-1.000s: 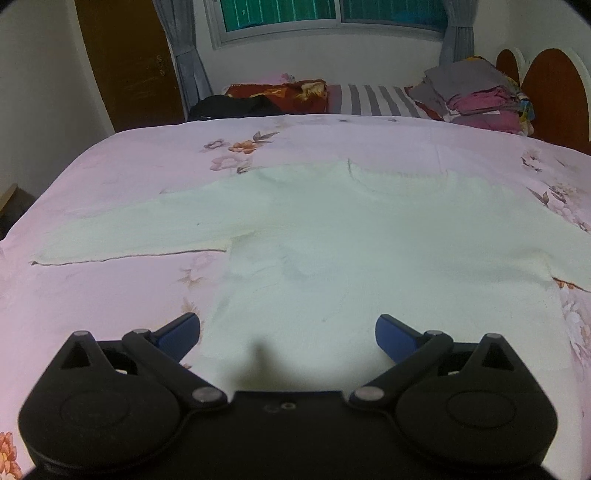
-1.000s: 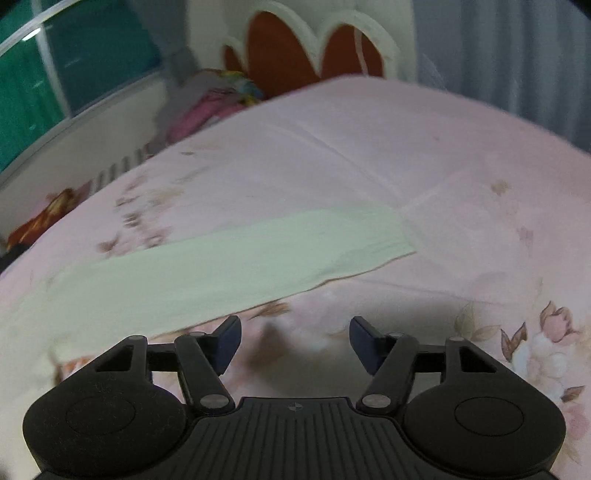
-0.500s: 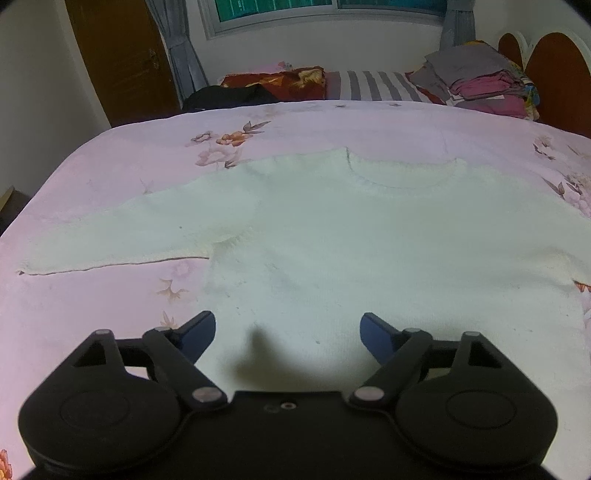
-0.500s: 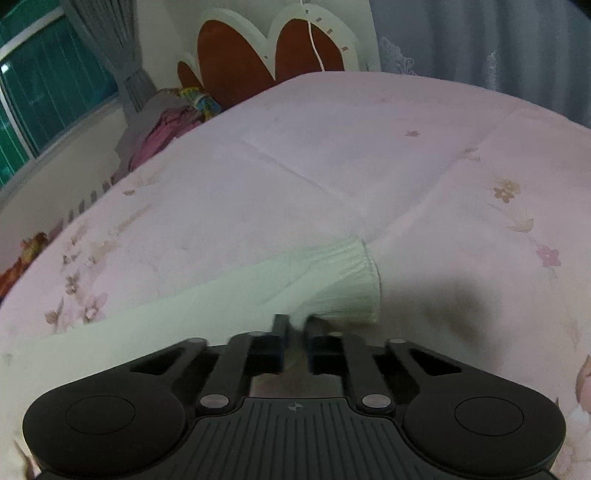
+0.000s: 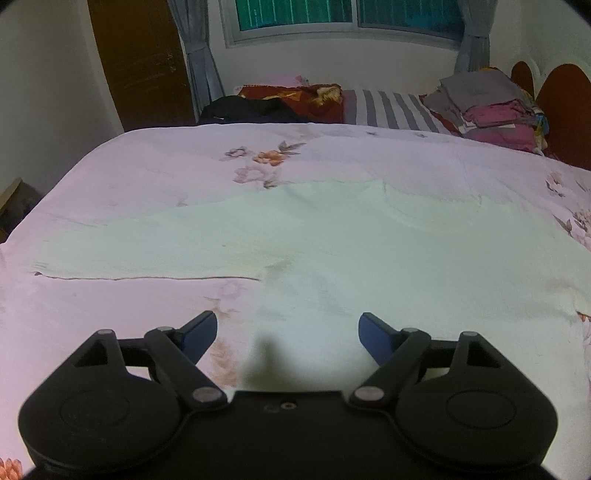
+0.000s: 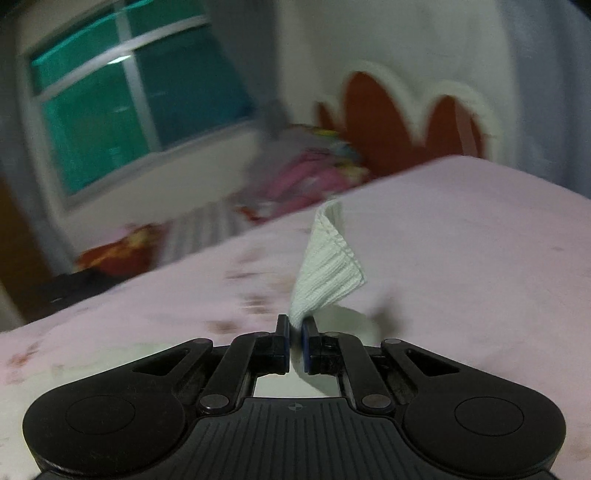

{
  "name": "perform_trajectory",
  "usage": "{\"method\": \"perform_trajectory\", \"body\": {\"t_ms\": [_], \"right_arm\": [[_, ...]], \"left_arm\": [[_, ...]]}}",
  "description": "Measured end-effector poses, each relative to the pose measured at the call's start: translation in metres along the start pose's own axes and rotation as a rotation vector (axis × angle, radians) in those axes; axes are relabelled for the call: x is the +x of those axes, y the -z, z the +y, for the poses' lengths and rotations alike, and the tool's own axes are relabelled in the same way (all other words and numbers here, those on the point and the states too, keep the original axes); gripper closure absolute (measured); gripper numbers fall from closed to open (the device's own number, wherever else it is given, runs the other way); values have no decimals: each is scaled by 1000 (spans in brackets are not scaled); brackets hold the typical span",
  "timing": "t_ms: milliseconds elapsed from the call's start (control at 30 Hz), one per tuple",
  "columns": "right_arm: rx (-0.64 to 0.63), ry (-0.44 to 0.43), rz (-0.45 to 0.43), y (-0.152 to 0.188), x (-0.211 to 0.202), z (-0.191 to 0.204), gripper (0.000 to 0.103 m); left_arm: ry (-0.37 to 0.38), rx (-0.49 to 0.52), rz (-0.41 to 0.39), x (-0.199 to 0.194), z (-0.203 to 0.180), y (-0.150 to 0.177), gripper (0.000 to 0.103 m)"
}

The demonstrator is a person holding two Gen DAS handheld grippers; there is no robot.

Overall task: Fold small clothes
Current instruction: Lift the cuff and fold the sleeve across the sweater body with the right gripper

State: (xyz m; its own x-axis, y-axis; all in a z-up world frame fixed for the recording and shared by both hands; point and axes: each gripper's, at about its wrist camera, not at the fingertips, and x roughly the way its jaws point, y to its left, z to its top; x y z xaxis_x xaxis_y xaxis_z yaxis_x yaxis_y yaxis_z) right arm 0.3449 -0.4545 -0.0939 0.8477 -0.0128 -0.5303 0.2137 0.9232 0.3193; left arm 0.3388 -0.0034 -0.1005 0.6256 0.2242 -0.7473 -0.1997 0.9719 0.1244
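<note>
A pale white knitted sweater (image 5: 332,251) lies flat on the pink floral bedspread (image 5: 155,173), its left sleeve (image 5: 140,254) stretched out to the left. My left gripper (image 5: 287,332) hovers open over the sweater's lower left part, nothing between its blue fingers. In the right wrist view, my right gripper (image 6: 294,332) is shut on the ribbed cuff (image 6: 328,266) of the sweater's right sleeve, which stands up above the bedspread (image 6: 461,240). The rest of that sleeve is hidden below the gripper.
At the far side of the bed lie a stack of folded clothes (image 5: 491,103), a striped pillow (image 5: 391,109), a red patterned pillow (image 5: 303,98) and a black garment (image 5: 247,109). A dark door (image 5: 144,62) and window (image 5: 347,14) stand behind. The headboard (image 6: 399,110) is at right.
My right gripper closed on the right sleeve's cuff and lifted it off the bed, swinging toward the window. My left gripper narrowed slightly and shifted left toward the left sleeve.
</note>
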Motion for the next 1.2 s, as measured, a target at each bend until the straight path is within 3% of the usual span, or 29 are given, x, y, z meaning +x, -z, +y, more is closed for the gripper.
{"method": "perform_trajectory", "body": {"t_ms": [267,400,500,567,633,667,700,833,933,1200], "right_arm": [[-107,-238,105,50,31,166,97],[-152,-297,195,89,50,229,97],[-162,-313,268,119,65,255,97],[-175,-300,301,132,71,262,96],[-177,-299,319,138,73,266,72],[-168,-305,317,137,72,264,43],[-166,-301,299,136,68,263,33],[-213,-279,224,126,45,252,33],[-272,-209,178,118,35,232,33],[-282,-51,168,123,26,160,33]], "left_arm": [[18,-6,-11,15,48,-5,16],[44,-7,-7,25,63,-10,16],[83,-12,16,34,68,-14,16],[125,-17,31,40,67,-16,16],[179,-12,47,46,62,-19,16],[211,-2,57,50,57,-21,16],[234,5,65,53,51,-23,16],[331,-4,124,68,23,-27,28],[411,-43,179,85,0,-28,36],[449,-12,215,119,-48,-26,54]]}}
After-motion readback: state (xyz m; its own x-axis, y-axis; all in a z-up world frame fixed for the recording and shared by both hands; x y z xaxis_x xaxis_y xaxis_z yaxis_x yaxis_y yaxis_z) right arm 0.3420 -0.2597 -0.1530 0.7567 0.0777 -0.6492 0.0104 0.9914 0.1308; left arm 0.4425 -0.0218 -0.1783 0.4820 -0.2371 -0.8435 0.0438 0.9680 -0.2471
